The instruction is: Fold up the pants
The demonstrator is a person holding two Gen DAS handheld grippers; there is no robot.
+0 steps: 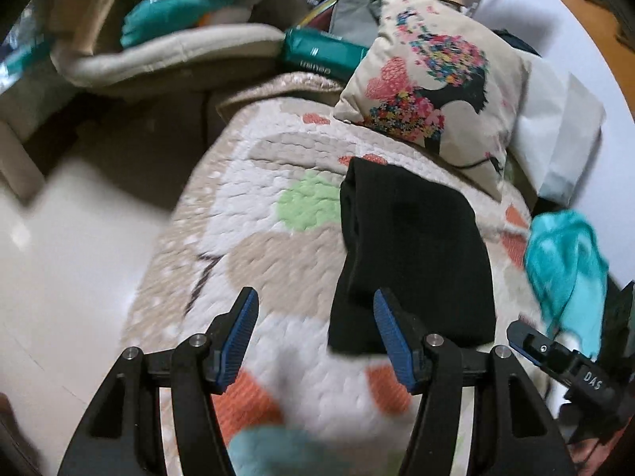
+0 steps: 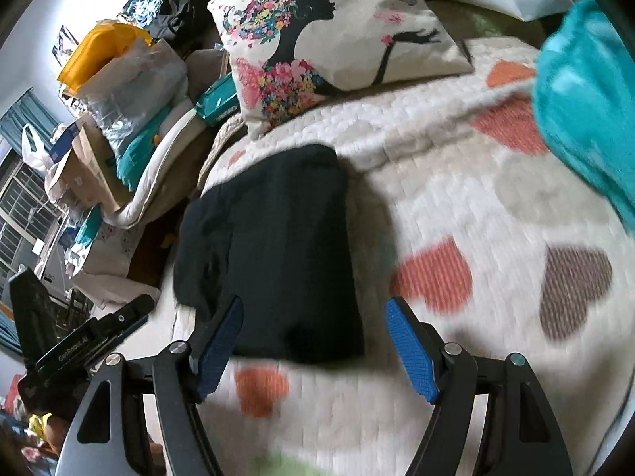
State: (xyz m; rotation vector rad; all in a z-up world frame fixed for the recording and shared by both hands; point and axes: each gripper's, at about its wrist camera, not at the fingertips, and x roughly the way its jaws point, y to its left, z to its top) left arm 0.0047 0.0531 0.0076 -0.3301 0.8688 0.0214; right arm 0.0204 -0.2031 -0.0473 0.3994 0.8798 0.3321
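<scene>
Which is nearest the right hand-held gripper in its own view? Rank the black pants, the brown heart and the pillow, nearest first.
1. Black pants: just ahead of the right hand-held gripper, left.
2. Brown heart: on the quilt, right.
3. Pillow: far end, upper middle.

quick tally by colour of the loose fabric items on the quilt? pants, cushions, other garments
Black: 1, the folded pants
Teal: 1, a crumpled garment at the quilt's right edge
Cream with floral print: 1, the cushion
White: 1, a plain pillow behind the cushion
Total: 4
</scene>
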